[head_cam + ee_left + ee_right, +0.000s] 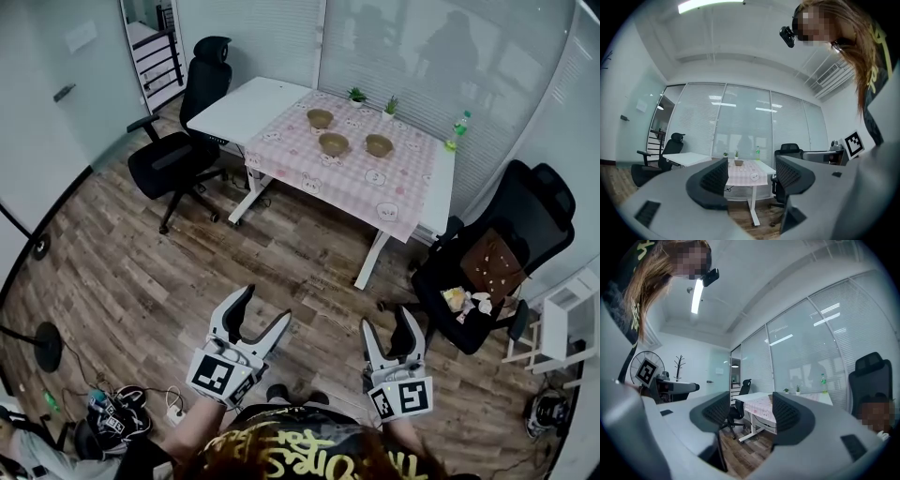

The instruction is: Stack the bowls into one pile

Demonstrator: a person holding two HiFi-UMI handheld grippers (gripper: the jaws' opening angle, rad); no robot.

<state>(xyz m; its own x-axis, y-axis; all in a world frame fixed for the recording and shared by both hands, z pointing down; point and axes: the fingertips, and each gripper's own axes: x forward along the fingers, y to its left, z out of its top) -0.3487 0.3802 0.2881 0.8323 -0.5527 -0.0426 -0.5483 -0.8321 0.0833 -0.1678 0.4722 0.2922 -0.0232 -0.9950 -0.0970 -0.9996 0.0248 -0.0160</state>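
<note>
Three brown bowls stand apart on the pink-clothed table (356, 185) across the room: one at the back left (320, 118), one in the middle (334, 143), one to the right (379, 145). My left gripper (265, 307) and right gripper (388, 321) are held low over the wooden floor, well short of the table, both open with nothing between the jaws. In the left gripper view, the open left gripper (751, 176) frames the distant table, with one bowl (738, 162) showing. The right gripper view shows the right gripper (751, 413) open toward the table's side (759, 406).
A white desk (246, 108) adjoins the table, with a black office chair (178, 155) beside it. A second black chair (497, 253) with things on its seat stands right of the table. Two small plants (356, 95) and a green bottle (457, 129) are on the table. Cables (122, 412) lie at bottom left.
</note>
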